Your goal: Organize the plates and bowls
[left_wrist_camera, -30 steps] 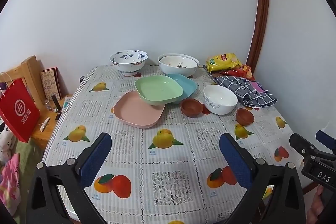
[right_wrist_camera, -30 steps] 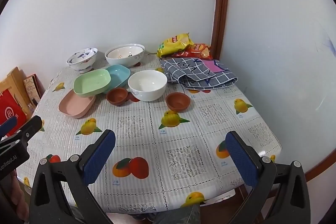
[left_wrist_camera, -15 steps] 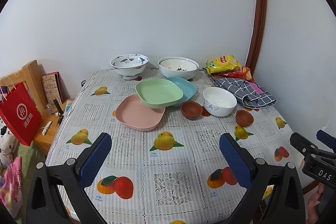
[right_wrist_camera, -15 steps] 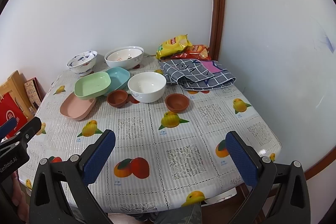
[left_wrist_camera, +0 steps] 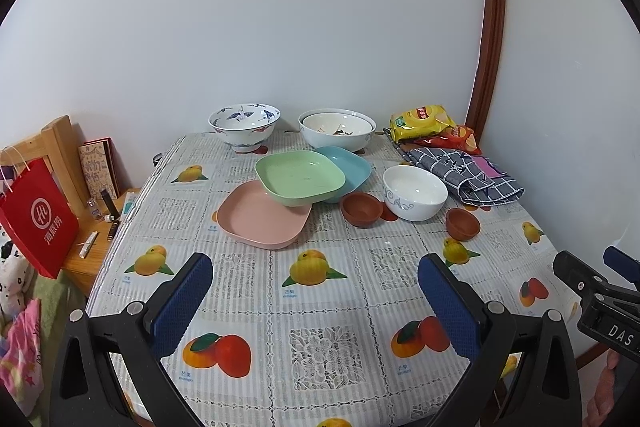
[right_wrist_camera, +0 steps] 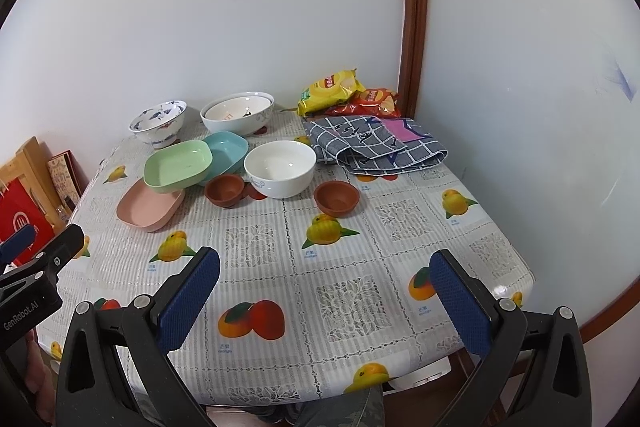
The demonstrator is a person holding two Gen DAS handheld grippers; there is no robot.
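- Blue-padded fingers on both grippers spread wide, nothing held: left gripper (left_wrist_camera: 312,291) and right gripper (right_wrist_camera: 326,287) hover over the near edge of the worktop (left_wrist_camera: 328,311), well short of the dishes.
- Change over the last second: only the view shifted. Both cameras have tipped up slightly, dishes sit lower in frame, no dish has moved. Judgement: still the approach, sorting not started.
- Plates, 3: pink plate (left_wrist_camera: 260,219) flat on the worktop, green plate (left_wrist_camera: 300,177) propped across the pink plate and blue plate (left_wrist_camera: 348,167) (tilted, overlapping both).
- Large bowls, 3: patterned bowl (left_wrist_camera: 244,125) and wide white bowl (left_wrist_camera: 338,127) at the far edge by the wall, plain white bowl (left_wrist_camera: 414,191) right of the plates.
- Small brown bowls, 2: one (left_wrist_camera: 361,209) touching or just beside the plain white bowl, the other (left_wrist_camera: 463,223) apart on the right.
- Other: 2 snack bags (left_wrist_camera: 424,117), 1 checked cloth (left_wrist_camera: 460,171), red bag (left_wrist_camera: 38,211) off the left side.
- Likely first job: stack the three plates; green one is loosest, could slide if nudged.
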